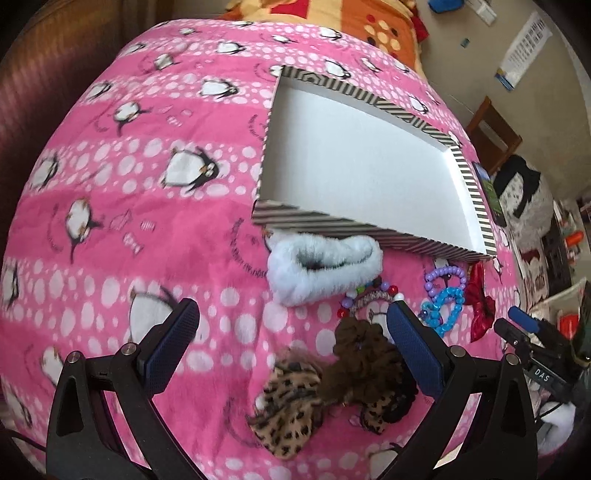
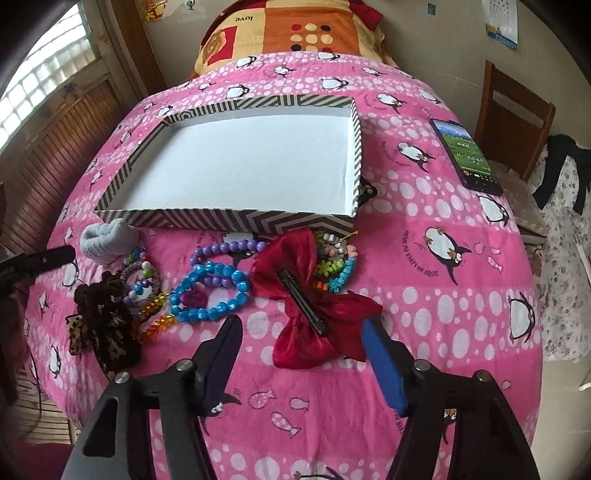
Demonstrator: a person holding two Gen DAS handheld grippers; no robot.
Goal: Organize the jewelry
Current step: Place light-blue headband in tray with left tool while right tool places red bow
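Note:
A striped shallow box [image 1: 284,216] [image 2: 229,216] with a white bare floor lies on the pink penguin blanket. In front of it lie a pale blue fluffy scrunchie [image 1: 325,273] [image 2: 107,238], a leopard-print scrunchie [image 1: 295,402] [image 2: 99,328], a purple bead bracelet [image 1: 445,277] [image 2: 225,247], a blue bead bracelet [image 1: 445,308] [image 2: 214,291], a red bow hair clip [image 1: 480,299] [image 2: 306,306] and a mixed bead bracelet [image 2: 334,266]. My left gripper [image 1: 291,325] is open above the leopard scrunchie. My right gripper [image 2: 301,334] is open, just short of the red bow.
A phone [image 2: 467,155] lies on the blanket to the right of the box. A wooden chair [image 2: 513,107] stands beyond the bed's right edge. An orange patterned quilt [image 2: 295,29] lies at the far end.

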